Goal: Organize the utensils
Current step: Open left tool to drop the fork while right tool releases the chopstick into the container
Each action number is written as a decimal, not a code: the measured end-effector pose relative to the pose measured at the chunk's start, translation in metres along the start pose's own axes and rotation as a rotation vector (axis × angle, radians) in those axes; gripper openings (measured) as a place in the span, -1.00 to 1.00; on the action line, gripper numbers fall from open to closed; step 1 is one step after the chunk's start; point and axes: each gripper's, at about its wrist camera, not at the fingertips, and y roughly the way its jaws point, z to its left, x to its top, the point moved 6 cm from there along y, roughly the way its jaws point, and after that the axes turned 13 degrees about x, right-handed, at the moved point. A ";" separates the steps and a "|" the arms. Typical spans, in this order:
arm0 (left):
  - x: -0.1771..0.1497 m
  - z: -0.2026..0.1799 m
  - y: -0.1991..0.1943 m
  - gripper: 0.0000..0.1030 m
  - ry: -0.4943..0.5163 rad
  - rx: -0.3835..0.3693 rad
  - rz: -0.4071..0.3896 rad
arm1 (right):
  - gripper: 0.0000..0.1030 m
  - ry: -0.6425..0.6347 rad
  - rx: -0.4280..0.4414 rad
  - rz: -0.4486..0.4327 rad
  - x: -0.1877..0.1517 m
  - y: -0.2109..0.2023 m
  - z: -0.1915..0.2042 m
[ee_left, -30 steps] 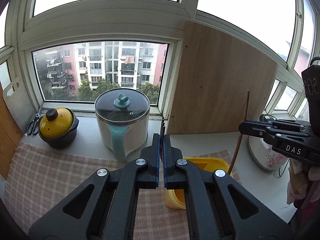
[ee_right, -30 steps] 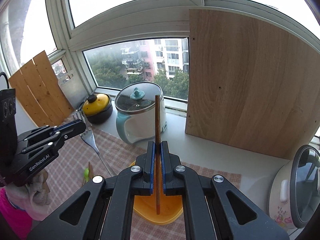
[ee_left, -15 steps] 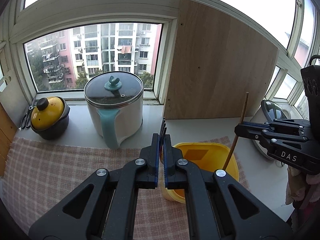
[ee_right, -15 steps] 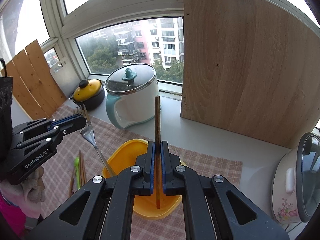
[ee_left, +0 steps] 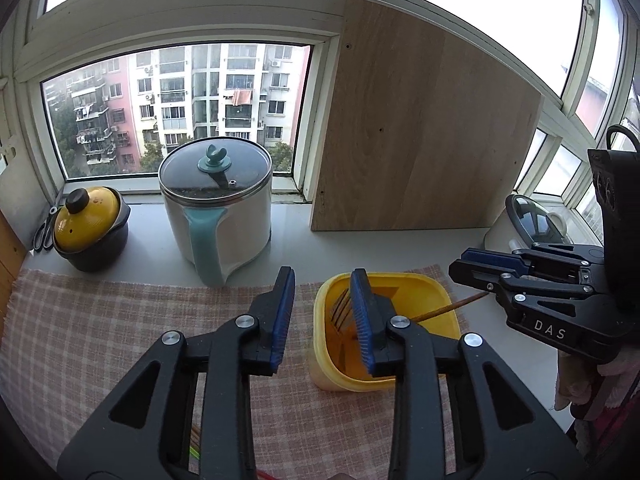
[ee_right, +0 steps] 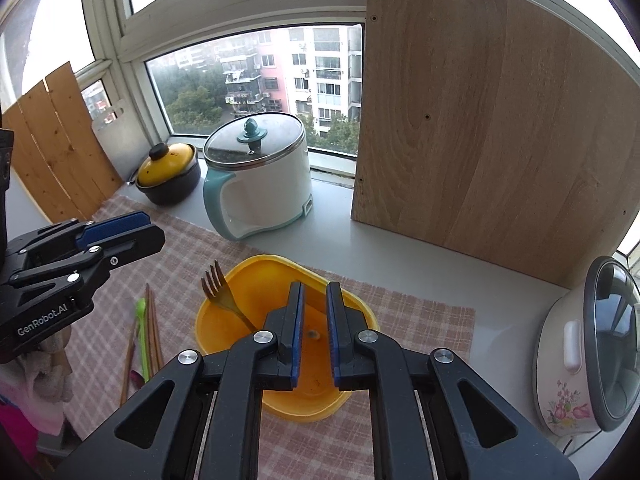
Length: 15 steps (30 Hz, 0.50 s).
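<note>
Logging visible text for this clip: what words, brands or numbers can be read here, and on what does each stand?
"DAS": on the side of the right gripper, seen from the left wrist view.
"GenRobot.AI": on the side of the left gripper, seen from the right wrist view.
Rice cooker: only a flower print, no text.
Nothing else is readable.

"DAS" on right gripper [ee_left: 472, 280], "GenRobot.AI" on left gripper [ee_right: 132, 232]

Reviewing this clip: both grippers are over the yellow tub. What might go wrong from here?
The fork leans on the yellow tub's rim, tines above it; it may tip out. The left gripper, jaws opening, has one finger inside the tub and could catch the rim. More utensils still lie on the cloth.
</note>
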 end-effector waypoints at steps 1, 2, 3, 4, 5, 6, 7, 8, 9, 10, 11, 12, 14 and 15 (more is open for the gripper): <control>0.000 0.001 -0.003 -0.42 0.002 0.003 -0.006 | -0.26 0.000 -0.005 -0.008 -0.001 -0.002 0.000; 0.000 0.001 -0.005 -0.42 0.002 0.004 -0.011 | -0.17 -0.001 -0.010 -0.018 -0.001 -0.005 0.001; 0.000 0.002 -0.008 -0.42 0.001 0.004 -0.016 | -0.09 -0.002 -0.017 -0.028 -0.002 -0.007 0.002; -0.001 0.003 -0.011 -0.42 -0.001 0.005 -0.020 | -0.09 -0.005 -0.024 -0.033 -0.003 -0.010 0.003; -0.001 0.004 -0.013 -0.42 -0.003 0.006 -0.023 | -0.09 -0.009 -0.031 -0.035 -0.003 -0.012 0.004; -0.002 0.005 -0.015 -0.42 -0.004 0.008 -0.026 | -0.06 -0.016 -0.040 -0.037 -0.004 -0.014 0.006; -0.003 0.006 -0.018 -0.42 -0.006 0.008 -0.028 | 0.02 -0.023 -0.051 -0.038 -0.006 -0.016 0.007; -0.004 0.008 -0.021 -0.42 -0.008 0.009 -0.030 | 0.07 -0.030 -0.062 -0.041 -0.007 -0.018 0.009; -0.006 0.009 -0.024 -0.42 -0.010 0.012 -0.033 | 0.14 -0.036 -0.071 -0.046 -0.008 -0.020 0.011; -0.007 0.011 -0.026 -0.42 -0.013 0.014 -0.034 | 0.17 -0.041 -0.077 -0.051 -0.009 -0.022 0.013; -0.009 0.012 -0.029 -0.42 -0.015 0.014 -0.035 | 0.17 -0.044 -0.079 -0.055 -0.010 -0.025 0.015; -0.011 0.014 -0.032 -0.42 -0.017 0.015 -0.035 | 0.18 -0.044 -0.079 -0.058 -0.012 -0.026 0.017; -0.015 0.017 -0.037 -0.42 -0.019 0.021 -0.036 | 0.20 -0.042 -0.078 -0.061 -0.014 -0.029 0.021; -0.017 0.019 -0.040 -0.42 -0.019 0.024 -0.036 | 0.22 -0.041 -0.077 -0.061 -0.016 -0.030 0.023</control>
